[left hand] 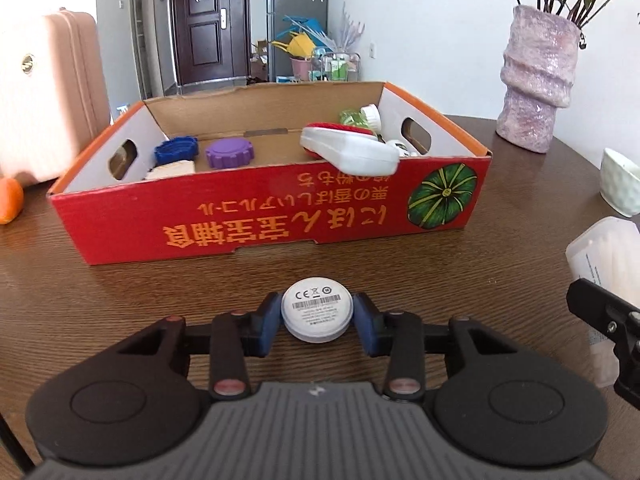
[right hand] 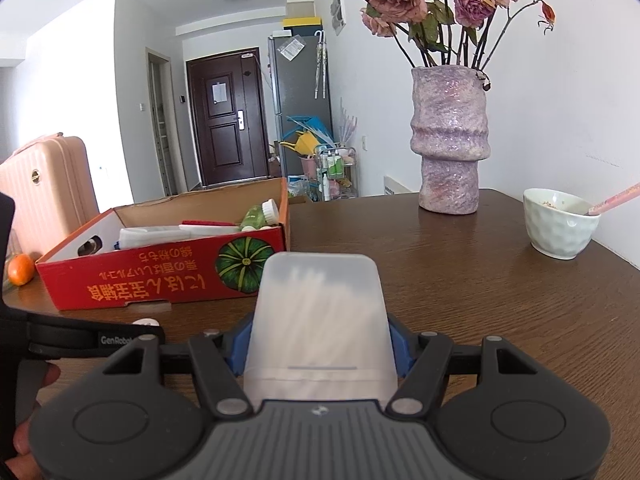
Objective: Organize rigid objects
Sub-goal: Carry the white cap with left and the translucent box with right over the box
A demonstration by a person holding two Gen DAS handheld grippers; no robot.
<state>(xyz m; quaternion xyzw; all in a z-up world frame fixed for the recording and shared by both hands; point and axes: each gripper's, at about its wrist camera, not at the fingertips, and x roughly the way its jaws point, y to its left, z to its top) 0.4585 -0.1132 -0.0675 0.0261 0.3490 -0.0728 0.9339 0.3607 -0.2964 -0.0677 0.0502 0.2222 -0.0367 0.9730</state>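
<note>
on the wooden table (left hand: 120, 272), left gripper (left hand: 317, 314) pinches a white disc (left hand: 316, 309); right gripper (right hand: 318, 350) clamps a translucent box (right hand: 320, 320).

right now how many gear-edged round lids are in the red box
2: a blue lid near the cardboard box left end and a purple lid beside it, toward the middle. Others may hide behind the front wall.

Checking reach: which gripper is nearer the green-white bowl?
Right. The right gripper, holding a translucent plastic box, sits nearer the bowl at the table's right. The left gripper, holding a white disc, is further left.
</note>
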